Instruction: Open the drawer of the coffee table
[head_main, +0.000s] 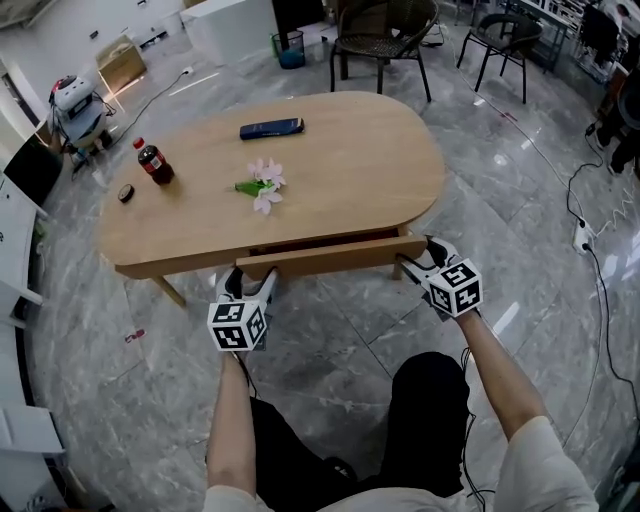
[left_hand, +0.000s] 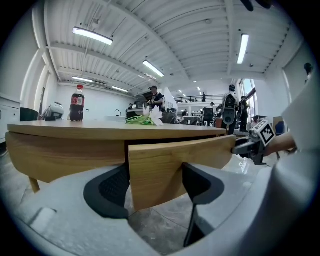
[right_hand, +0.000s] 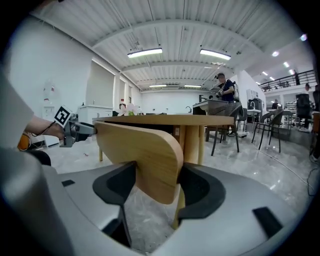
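Note:
The oval wooden coffee table (head_main: 340, 170) has its drawer front (head_main: 335, 256) pulled a little way out from under the top. My left gripper (head_main: 252, 277) is at the drawer front's left end. In the left gripper view the board (left_hand: 165, 165) stands between the pads of that gripper (left_hand: 152, 182), and both pads touch it. My right gripper (head_main: 418, 258) is at the right end. In the right gripper view the rounded end of the board (right_hand: 140, 150) fills the gap of that gripper (right_hand: 156, 182), with a pad against each face.
On the tabletop stand a cola bottle (head_main: 154, 162), pink flowers (head_main: 263, 184), a dark flat case (head_main: 271, 128) and a small dark object (head_main: 126, 193). Chairs (head_main: 383, 40) stand behind the table. A cable (head_main: 590, 250) lies on the marble floor at right.

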